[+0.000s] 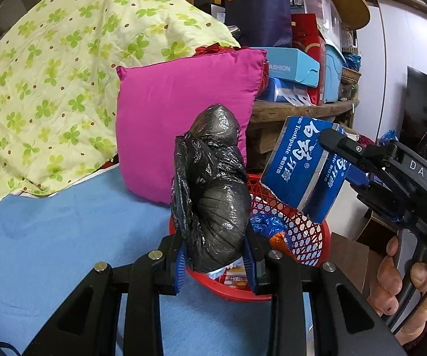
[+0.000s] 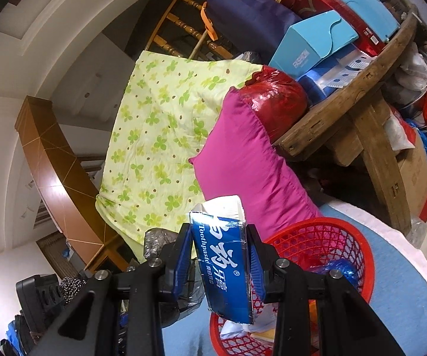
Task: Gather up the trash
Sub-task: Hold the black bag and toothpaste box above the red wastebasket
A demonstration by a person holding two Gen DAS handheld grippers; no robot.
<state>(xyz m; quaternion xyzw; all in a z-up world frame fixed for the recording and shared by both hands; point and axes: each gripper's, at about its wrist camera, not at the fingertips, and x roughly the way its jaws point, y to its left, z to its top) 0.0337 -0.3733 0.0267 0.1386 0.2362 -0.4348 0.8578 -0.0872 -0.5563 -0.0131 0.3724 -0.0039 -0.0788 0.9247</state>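
A: What's around the red mesh basket (image 1: 308,231)?
B: A magenta pillow (image 1: 183,118) behind; clover quilt (image 1: 65,74) beyond; blue cloth (image 1: 65,237) underneath.
A: The grippers?
B: Left gripper (image 1: 216,264) clamps a black plastic bag bundle (image 1: 216,195) over the basket; right gripper (image 2: 220,264) pinches a blue toothpaste box (image 2: 225,264) above it.

The black trash bag (image 1: 213,195) blocks most of the red basket (image 1: 311,234) at lower centre, so its contents barely show. At lower right the frame cuts off the person's hand (image 1: 403,290). The toothpaste box (image 2: 225,264) hides its own lower end.
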